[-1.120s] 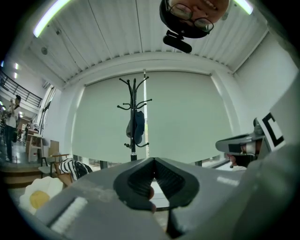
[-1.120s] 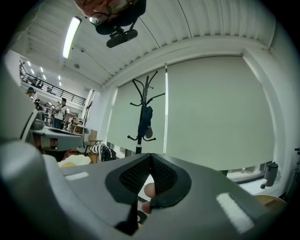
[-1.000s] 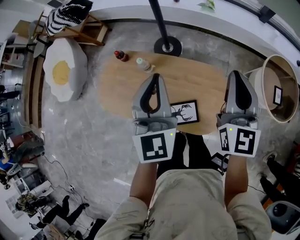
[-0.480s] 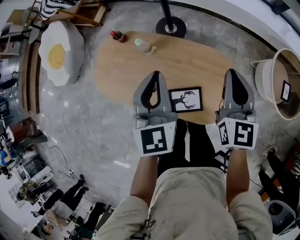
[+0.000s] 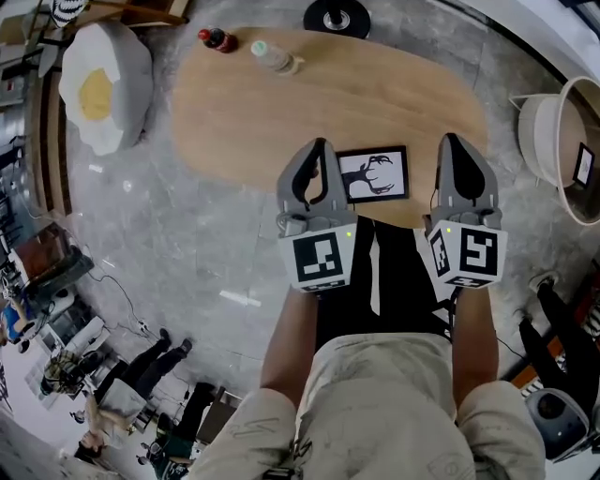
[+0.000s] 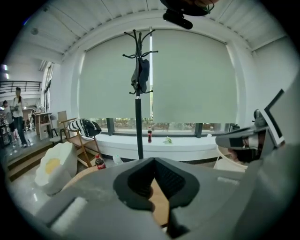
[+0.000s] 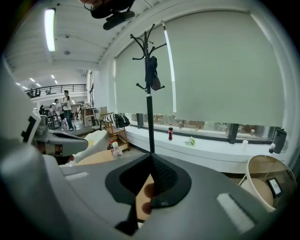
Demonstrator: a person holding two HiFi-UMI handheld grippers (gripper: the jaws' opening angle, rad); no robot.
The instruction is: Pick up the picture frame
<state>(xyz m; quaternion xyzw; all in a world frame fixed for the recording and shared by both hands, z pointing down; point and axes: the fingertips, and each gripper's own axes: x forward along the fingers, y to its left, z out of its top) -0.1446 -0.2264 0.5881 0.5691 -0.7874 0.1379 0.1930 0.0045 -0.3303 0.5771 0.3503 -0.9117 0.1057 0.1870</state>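
The picture frame (image 5: 373, 174), black-edged with a dark tree drawing on white, lies flat near the front edge of the oval wooden table (image 5: 281, 112). Both grippers hover over that edge, with the frame between them. My left gripper (image 5: 316, 146) is shut and empty, its tip just left of the frame. The right gripper (image 5: 451, 141), its jaws also together, holds nothing and stands apart to the frame's right. Neither gripper view shows the frame; only a strip of tabletop (image 6: 159, 201) shows past the shut left gripper (image 6: 153, 159) and the shut right gripper (image 7: 151, 157).
A cola bottle (image 5: 217, 39) and a water bottle (image 5: 275, 58) stand at the table's far left. A coat stand's base (image 5: 337, 15) is behind the table. An egg-shaped cushion (image 5: 101, 84) lies to the left, a round white chair (image 5: 548, 141) to the right.
Both grippers have sunk toward the table's front edge. The table and frame now sit higher in the head view, the frame level with the gripper tips.
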